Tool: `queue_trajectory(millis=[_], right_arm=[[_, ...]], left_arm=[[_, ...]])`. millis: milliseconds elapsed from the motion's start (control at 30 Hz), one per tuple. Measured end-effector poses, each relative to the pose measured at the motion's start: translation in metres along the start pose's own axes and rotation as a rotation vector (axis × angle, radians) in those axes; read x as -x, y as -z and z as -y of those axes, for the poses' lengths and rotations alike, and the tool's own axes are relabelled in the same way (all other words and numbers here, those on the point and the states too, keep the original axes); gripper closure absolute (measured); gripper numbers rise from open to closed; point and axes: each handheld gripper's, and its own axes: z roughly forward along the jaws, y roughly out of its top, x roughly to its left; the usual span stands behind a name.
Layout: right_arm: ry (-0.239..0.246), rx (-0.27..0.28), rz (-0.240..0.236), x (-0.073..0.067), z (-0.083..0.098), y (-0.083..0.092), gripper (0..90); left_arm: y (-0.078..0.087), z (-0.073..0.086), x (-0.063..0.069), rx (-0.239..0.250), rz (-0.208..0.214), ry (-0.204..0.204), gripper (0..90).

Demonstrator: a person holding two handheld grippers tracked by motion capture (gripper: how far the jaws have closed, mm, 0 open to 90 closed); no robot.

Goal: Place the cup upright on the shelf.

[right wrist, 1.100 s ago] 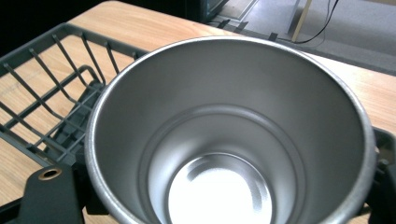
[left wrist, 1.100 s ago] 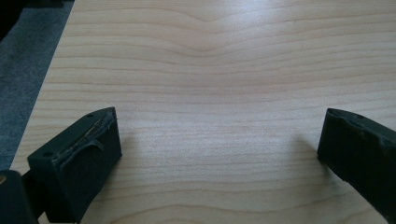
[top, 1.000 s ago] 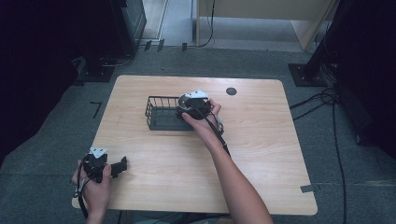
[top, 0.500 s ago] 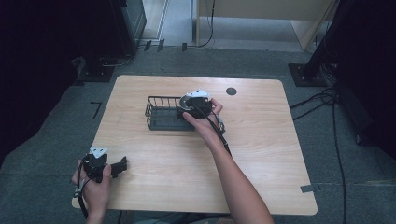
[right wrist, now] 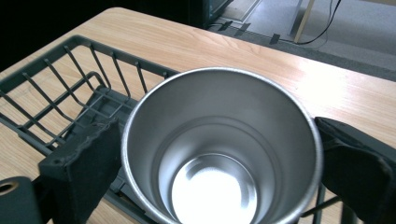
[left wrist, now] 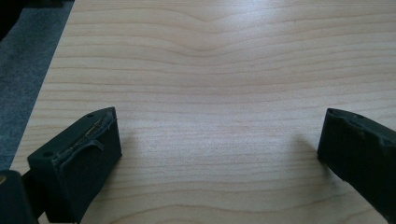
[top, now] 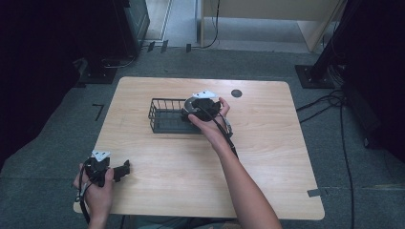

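The right gripper (top: 193, 109) hangs over the right end of the black wire basket (top: 165, 117), its jaws having just been opening. Between them stands a stainless steel cup (right wrist: 219, 149), upright with its mouth facing the camera, set inside the basket. In the right gripper view the left pad (right wrist: 88, 154) sits just beside the cup's rim and the right pad (right wrist: 355, 158) just off its far side (whether either pad touches the metal I cannot tell). The basket's wire wall runs away to the left of the jaws. The left gripper (top: 112, 169) rests near the table's (top: 267, 157) front left corner, well apart from the basket, jaws spread wide over bare wood.
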Motion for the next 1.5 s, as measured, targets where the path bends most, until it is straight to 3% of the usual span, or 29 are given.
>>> queue_trajectory(millis=[633, 1500], right_arm=[[0.007, 0.041, 0.017, 0.014, -0.004, 0.044, 0.2], [-0.050, 0.055, 0.073, 0.065, 0.042, 0.101, 0.0]], left_arm=[[0.000, 0.000, 0.000, 0.000, 0.000, 0.001, 0.0], [0.000, 0.000, 0.000, 0.001, 0.000, 0.001, 0.0]])
